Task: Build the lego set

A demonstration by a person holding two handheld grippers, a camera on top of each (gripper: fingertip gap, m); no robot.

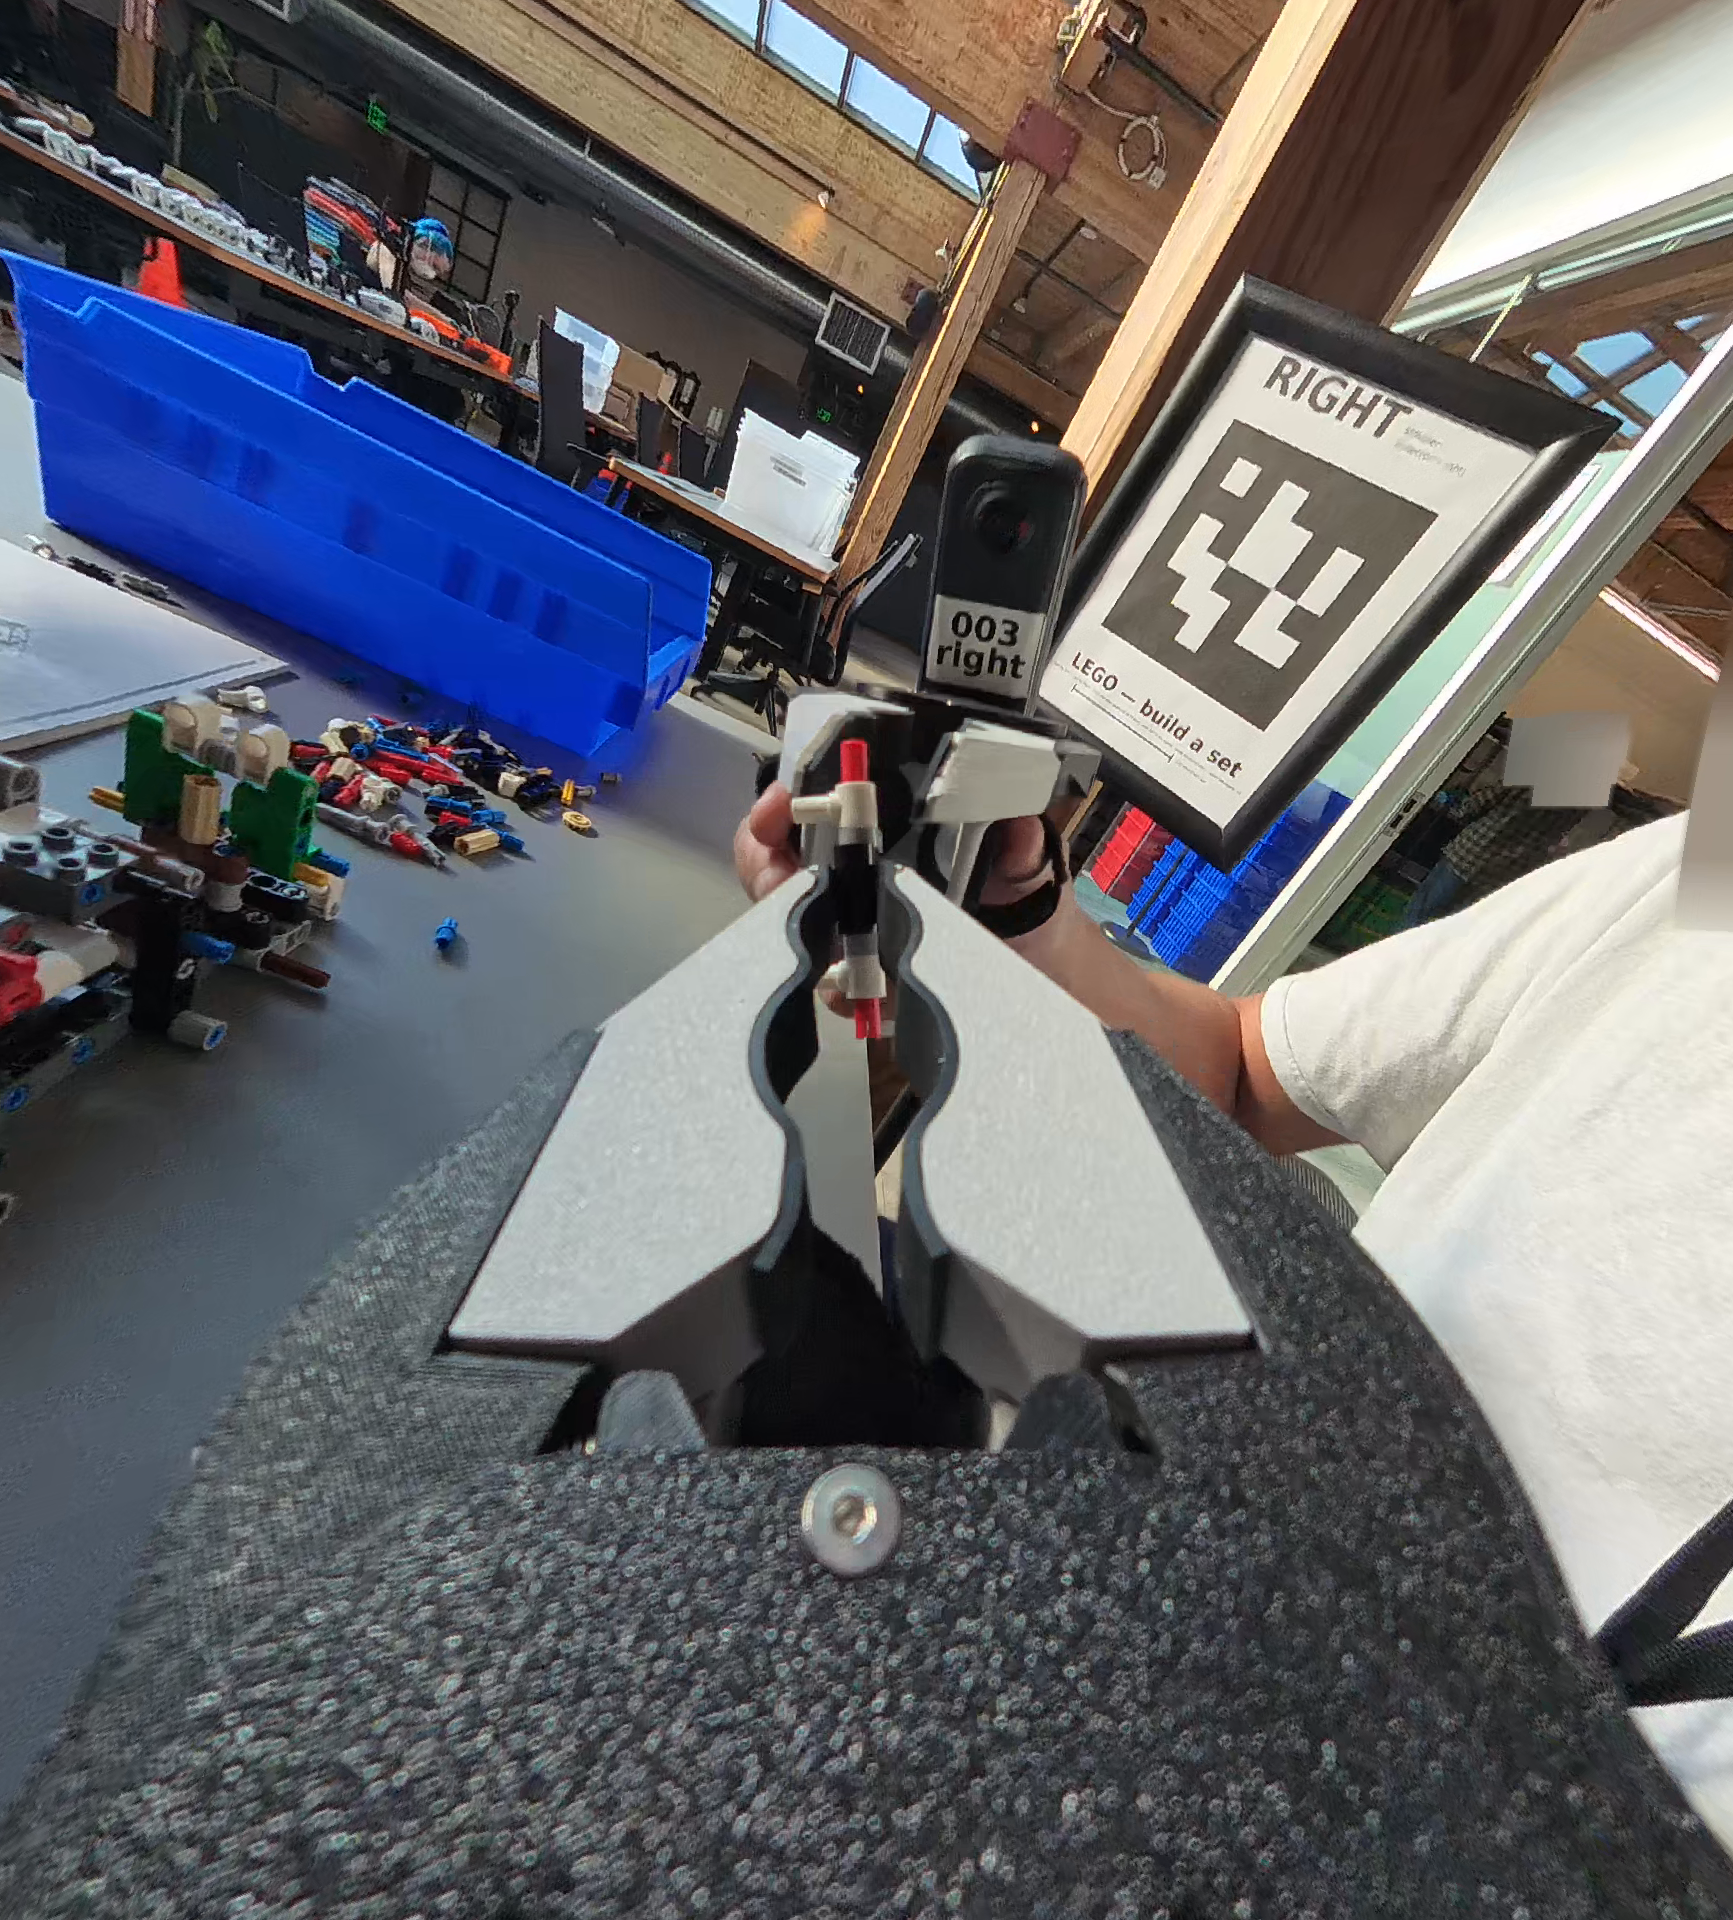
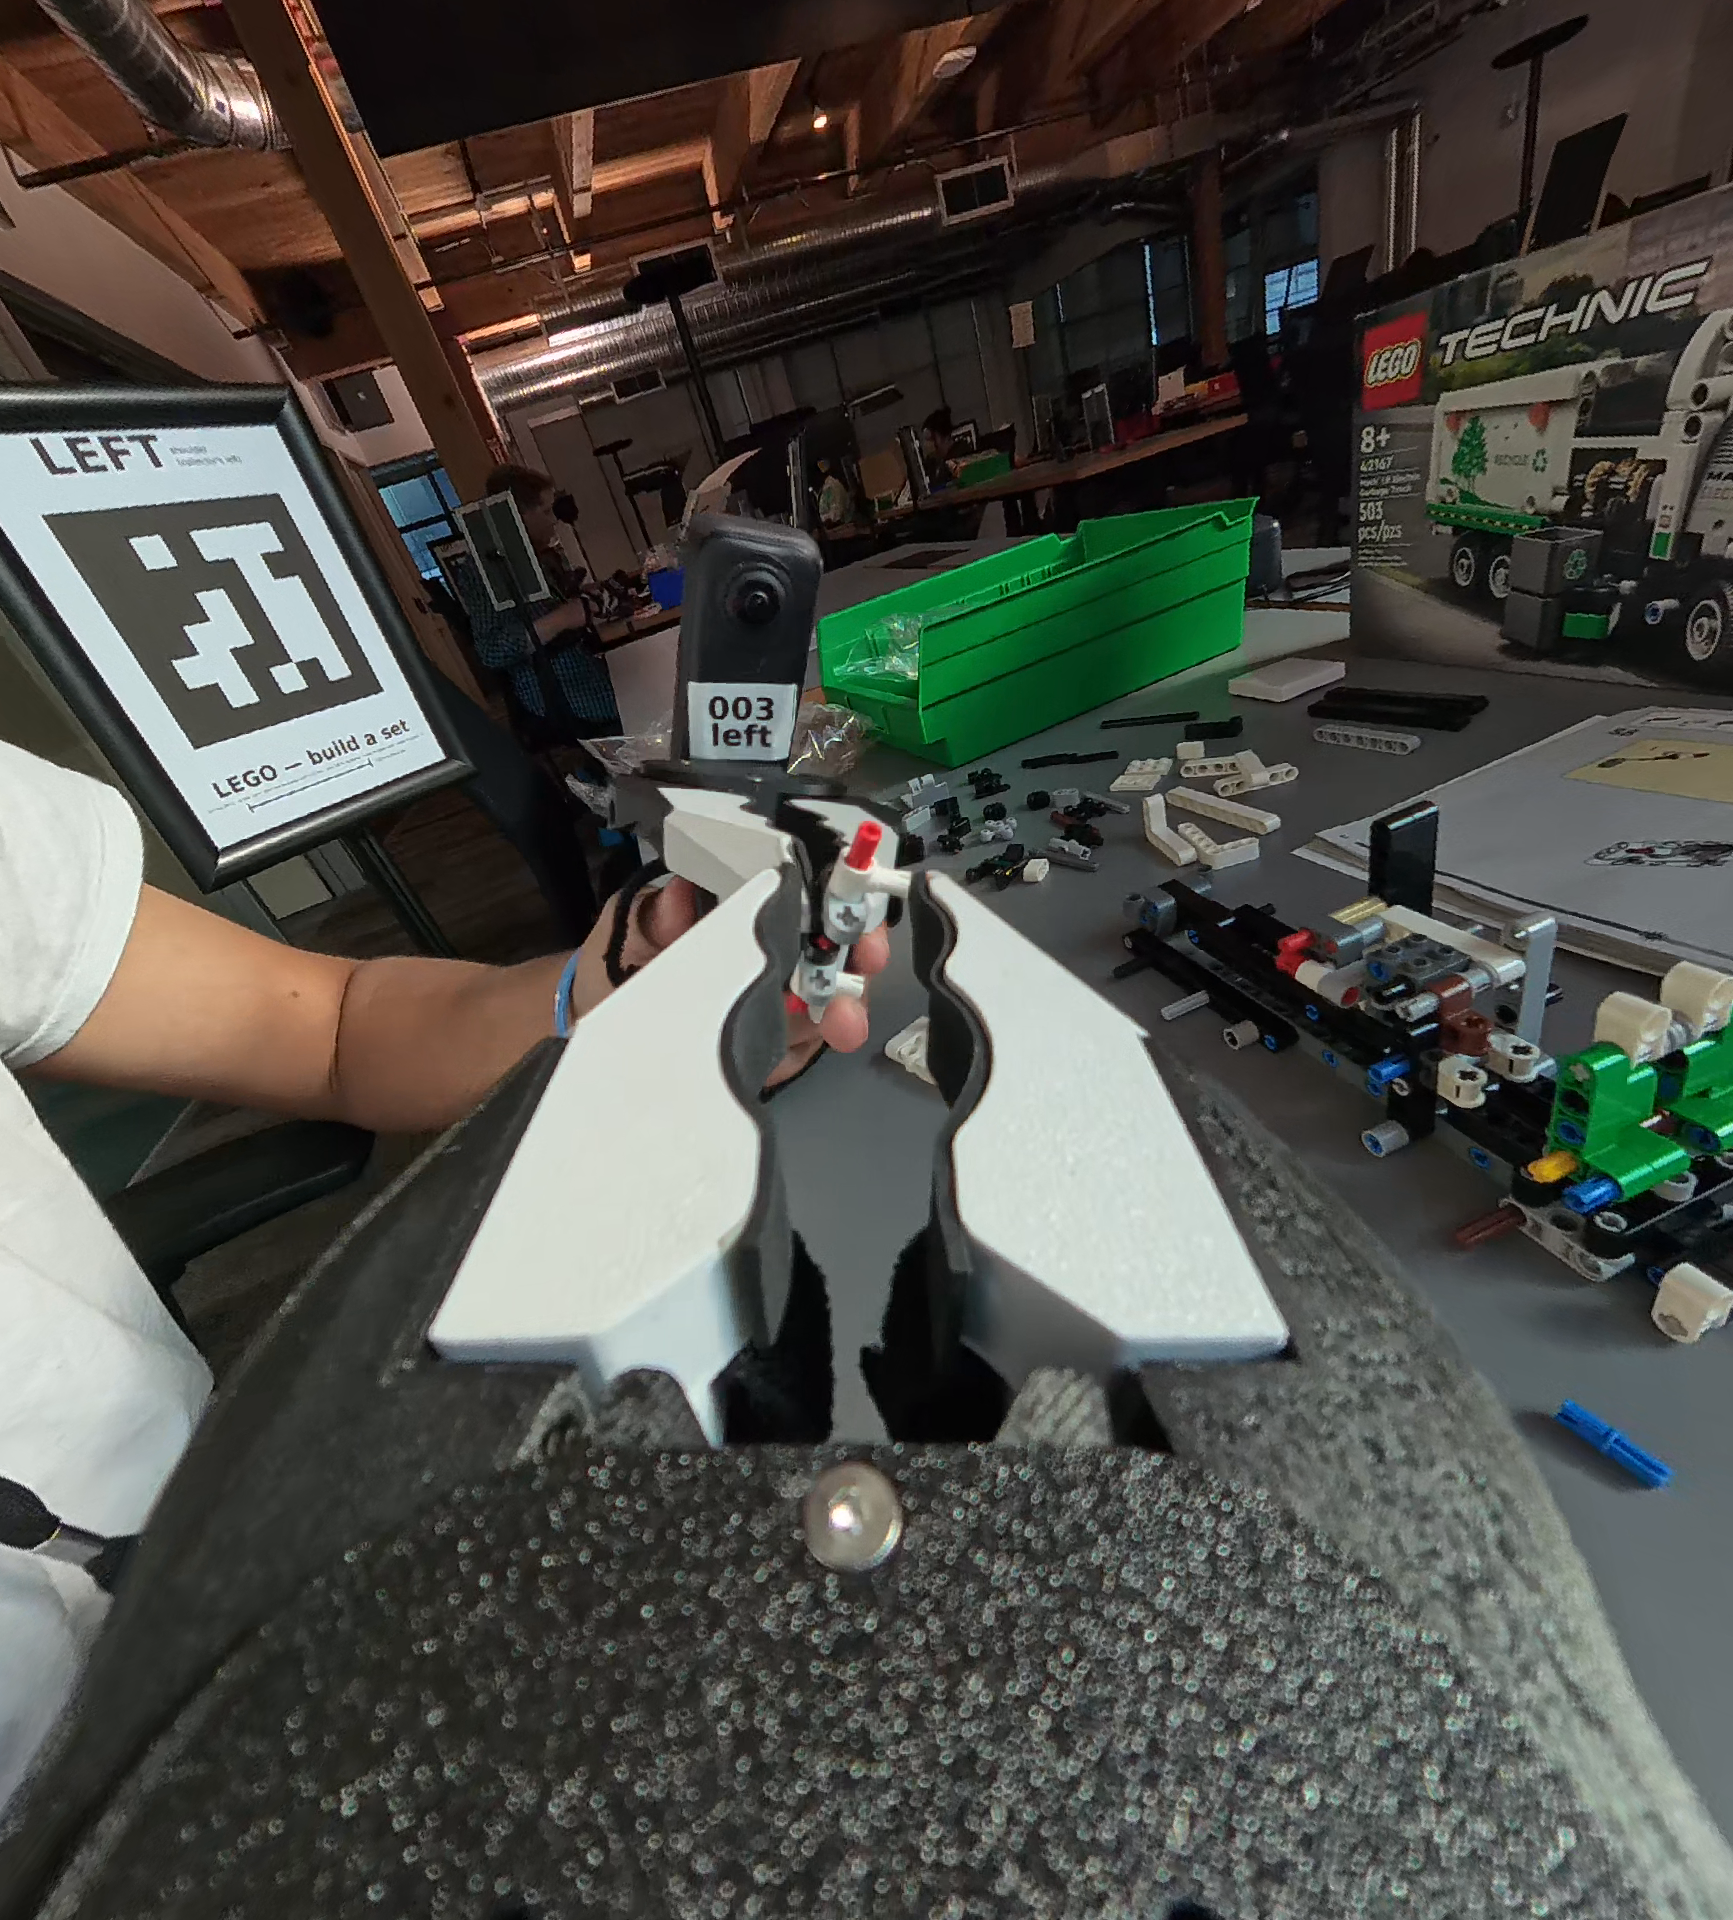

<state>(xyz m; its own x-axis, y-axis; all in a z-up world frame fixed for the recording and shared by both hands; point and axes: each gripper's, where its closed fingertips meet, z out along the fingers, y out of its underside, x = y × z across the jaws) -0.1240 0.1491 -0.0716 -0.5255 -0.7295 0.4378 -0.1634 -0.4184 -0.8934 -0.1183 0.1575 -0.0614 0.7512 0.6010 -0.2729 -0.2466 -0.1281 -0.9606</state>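
Observation:
A small assembly (image 1: 857,805) of a red axle, white connectors and a black middle stands upright in the air between the two grippers. My left gripper (image 1: 851,883) is shut on its black middle. The red axle sticks out above and below the fingertips. My right gripper (image 2: 854,883) faces it with jaws apart. The assembly (image 2: 841,904) stands at its fingertips with a sliver of space on each side, and neither pad presses on it. The left gripper (image 2: 800,842) shows behind the assembly in the right wrist view, and the right gripper (image 1: 893,790) shows behind it in the left wrist view.
A partly built vehicle chassis (image 2: 1464,1018) with green parts lies on the grey table (image 1: 529,935). Loose pieces (image 1: 426,779) lie before a blue bin (image 1: 322,499). A green bin (image 2: 1049,623), the set's box (image 2: 1589,468), an instruction booklet (image 2: 1620,852) and white beams (image 2: 1215,810) lie farther off. Framed marker signs (image 1: 1288,561) stand on both sides. Both grippers' tips are close together, under 4 cm apart.

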